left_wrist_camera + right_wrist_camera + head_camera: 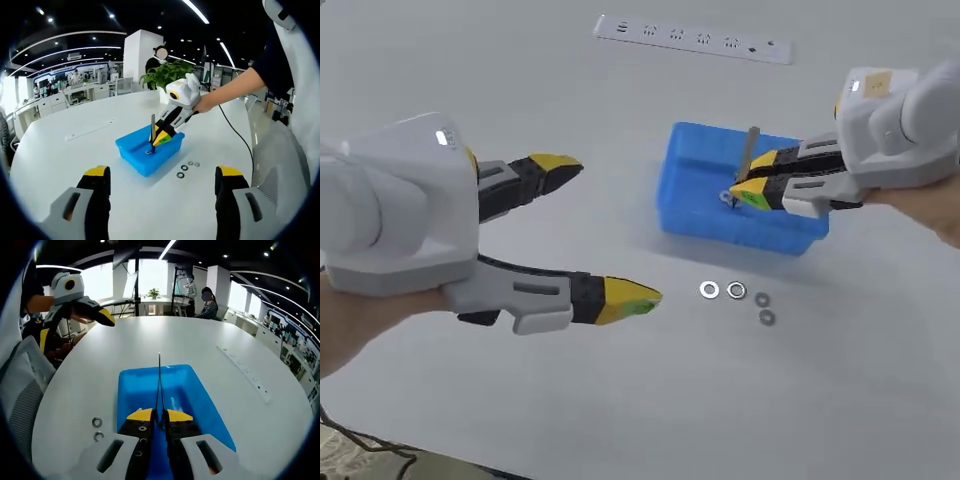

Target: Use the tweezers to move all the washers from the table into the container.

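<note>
On the white surface (620, 400), right of centre: the right gripper (748, 193) reaches in from the right, held about level over the blue container (695, 215). Its jaws are almost closed, pinching the tweezers (751, 150), which stand roughly upright with the tip down inside the container. A small ring (725, 197) sits at the tip; whether it is gripped or resting, I cannot tell.

The left gripper (610, 230) hovers at left, well apart from the container. Its jaws are spread wide and hold nothing.

Four washers (736, 291) lie in a loose row on the surface, just beside the container's near wall. A power strip (692, 38) lies at the far side.

Room: an open office with ceiling light strips. A potted plant (167, 75) stands beyond the surface, and people (207, 300) are far back.
</note>
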The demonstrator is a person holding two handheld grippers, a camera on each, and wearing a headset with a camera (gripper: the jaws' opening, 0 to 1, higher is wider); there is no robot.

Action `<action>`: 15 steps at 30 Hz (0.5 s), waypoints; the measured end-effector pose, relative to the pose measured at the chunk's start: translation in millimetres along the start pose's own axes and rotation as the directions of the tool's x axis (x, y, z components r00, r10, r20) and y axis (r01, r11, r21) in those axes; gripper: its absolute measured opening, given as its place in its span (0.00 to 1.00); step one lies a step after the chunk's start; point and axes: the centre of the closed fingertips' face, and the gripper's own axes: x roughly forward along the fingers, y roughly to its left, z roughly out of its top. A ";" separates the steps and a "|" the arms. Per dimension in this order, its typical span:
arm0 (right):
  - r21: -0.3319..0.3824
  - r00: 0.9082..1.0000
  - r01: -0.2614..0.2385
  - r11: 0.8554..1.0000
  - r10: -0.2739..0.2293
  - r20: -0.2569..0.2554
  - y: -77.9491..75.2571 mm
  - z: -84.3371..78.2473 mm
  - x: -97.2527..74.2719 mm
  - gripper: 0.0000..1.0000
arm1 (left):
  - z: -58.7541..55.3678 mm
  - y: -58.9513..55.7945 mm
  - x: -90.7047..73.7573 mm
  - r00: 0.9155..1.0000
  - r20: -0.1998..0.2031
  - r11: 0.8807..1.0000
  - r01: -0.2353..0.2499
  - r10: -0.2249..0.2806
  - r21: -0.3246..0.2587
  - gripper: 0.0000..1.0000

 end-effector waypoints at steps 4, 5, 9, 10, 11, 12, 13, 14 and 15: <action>0.001 1.000 0.000 1.000 0.000 0.010 0.4 1.0 -0.7 0.09 | 1.9 0.5 0.6 1.000 0.001 1.000 -0.004 0.004 0.005 0.93; 0.003 1.000 0.000 1.000 0.000 0.011 0.4 1.1 -1.0 0.09 | 2.6 0.5 0.8 1.000 0.002 1.000 -0.004 0.004 0.004 0.93; -0.003 1.000 0.008 1.000 -0.008 0.012 -0.2 0.3 -3.0 0.09 | 5.9 -0.1 2.3 1.000 0.005 1.000 -0.006 0.006 0.011 0.92; -0.004 1.000 0.010 1.000 -0.010 0.012 -0.5 0.3 -3.3 0.10 | 6.6 0.0 2.3 1.000 0.007 1.000 -0.006 0.006 0.010 0.92; -0.006 1.000 0.013 1.000 -0.013 0.013 -0.8 0.4 -4.0 0.10 | 7.4 -0.3 2.3 1.000 0.008 1.000 -0.005 0.004 0.007 0.92; -0.004 1.000 0.012 1.000 -0.012 0.019 -0.7 1.4 -5.1 0.10 | 7.8 -0.2 2.4 1.000 0.009 1.000 -0.005 0.005 0.008 0.92; 0.001 1.000 0.015 1.000 -0.015 0.022 -1.2 2.4 -6.0 0.10 | 8.1 0.0 2.4 1.000 0.008 1.000 -0.006 0.006 0.009 0.92; -0.001 1.000 0.020 1.000 -0.020 0.021 -1.8 2.8 -6.6 0.10 | 7.9 0.0 2.4 1.000 0.005 1.000 -0.005 0.005 0.009 0.92; -0.006 0.999 0.025 1.000 -0.025 0.022 -2.6 3.6 -7.5 0.10 | 7.2 -0.9 2.6 1.000 -0.001 1.000 -0.001 0.001 0.008 0.92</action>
